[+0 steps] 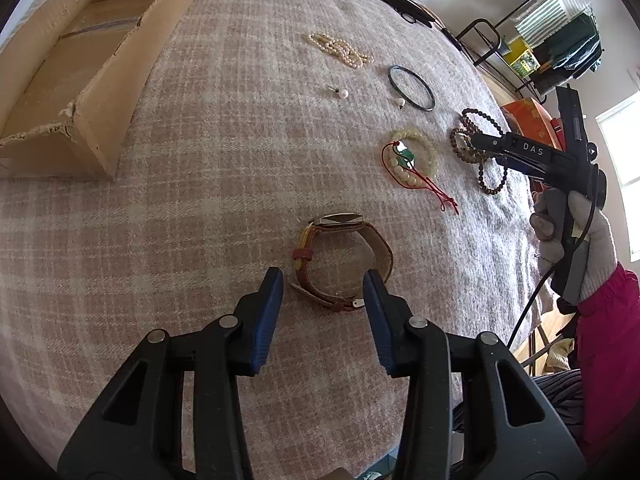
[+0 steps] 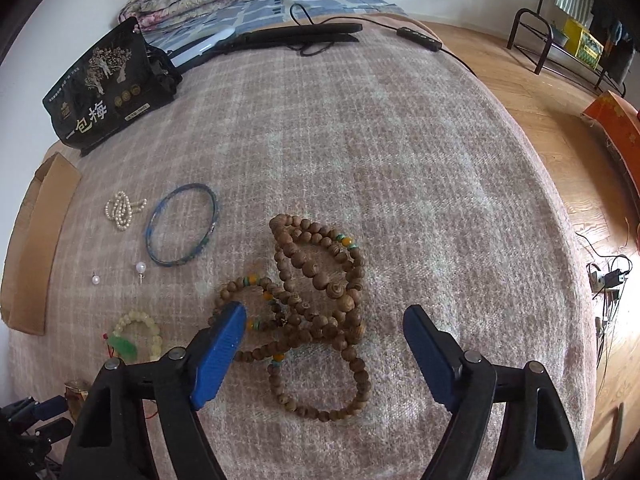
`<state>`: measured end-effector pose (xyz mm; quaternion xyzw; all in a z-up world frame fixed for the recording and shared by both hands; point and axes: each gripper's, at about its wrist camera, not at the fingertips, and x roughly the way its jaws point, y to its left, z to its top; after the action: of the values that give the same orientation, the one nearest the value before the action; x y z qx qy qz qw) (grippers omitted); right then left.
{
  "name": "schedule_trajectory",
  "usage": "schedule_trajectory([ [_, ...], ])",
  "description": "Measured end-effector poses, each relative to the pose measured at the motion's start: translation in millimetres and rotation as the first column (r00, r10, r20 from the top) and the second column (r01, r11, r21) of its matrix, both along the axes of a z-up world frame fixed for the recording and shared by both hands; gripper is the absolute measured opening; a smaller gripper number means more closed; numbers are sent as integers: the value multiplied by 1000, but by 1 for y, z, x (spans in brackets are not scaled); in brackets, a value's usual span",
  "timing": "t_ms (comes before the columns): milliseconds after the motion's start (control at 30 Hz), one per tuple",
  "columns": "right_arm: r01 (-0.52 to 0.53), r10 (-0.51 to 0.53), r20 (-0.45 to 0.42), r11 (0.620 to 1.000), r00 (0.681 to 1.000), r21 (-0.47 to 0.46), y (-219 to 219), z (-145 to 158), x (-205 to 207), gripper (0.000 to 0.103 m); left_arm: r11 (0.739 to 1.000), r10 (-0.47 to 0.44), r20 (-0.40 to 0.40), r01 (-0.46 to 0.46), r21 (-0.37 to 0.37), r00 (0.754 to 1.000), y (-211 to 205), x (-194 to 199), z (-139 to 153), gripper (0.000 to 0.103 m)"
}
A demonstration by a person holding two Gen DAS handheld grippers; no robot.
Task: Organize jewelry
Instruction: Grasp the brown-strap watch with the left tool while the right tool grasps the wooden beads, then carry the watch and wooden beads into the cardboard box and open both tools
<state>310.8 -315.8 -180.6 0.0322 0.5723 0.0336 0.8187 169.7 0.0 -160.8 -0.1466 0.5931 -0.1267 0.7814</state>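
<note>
A brown leather-strap watch [image 1: 308, 272] lies on the plaid blanket [image 1: 220, 160]. My left gripper [image 1: 324, 280] points down at it, open, with the strap loop between its blue pads and a gap beside the left pad. Long strands of wooden prayer beads [image 2: 320, 276] lie tangled to the right. My right gripper [image 2: 324, 316] hovers over them, jaws wide and open, nothing pressed. A pale bead bracelet with a green pendant and red cord [image 1: 412, 160] sits between watch and wooden beads.
A torn cardboard box [image 1: 80, 60] stands at the far left. A pearl strand [image 1: 342, 50], a dark blue bangle [image 1: 390, 76] and two pearl earrings [image 1: 343, 94] lie farther back. A black packet [image 2: 100, 84] and cables rest at the blanket's far edge. A gloved hand [image 1: 576, 240] holds the right gripper.
</note>
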Motion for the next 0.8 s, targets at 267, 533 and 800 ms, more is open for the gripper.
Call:
schedule_trajectory([
  [267,-1,0,-27,999,1000,-34,1,-12,10,77,1000,-1,-23,2,28,1000,1,7,-12,21],
  [533,-17,16,-7,1000,1000,-13,4,-8,10,34,998,-11,-19,12,55,1000,-3,11,-14,13],
  [800,-8,5,43,998,999,55,-4,9,3,11,998,-28,30,26,59,999,-10,12,0,11],
])
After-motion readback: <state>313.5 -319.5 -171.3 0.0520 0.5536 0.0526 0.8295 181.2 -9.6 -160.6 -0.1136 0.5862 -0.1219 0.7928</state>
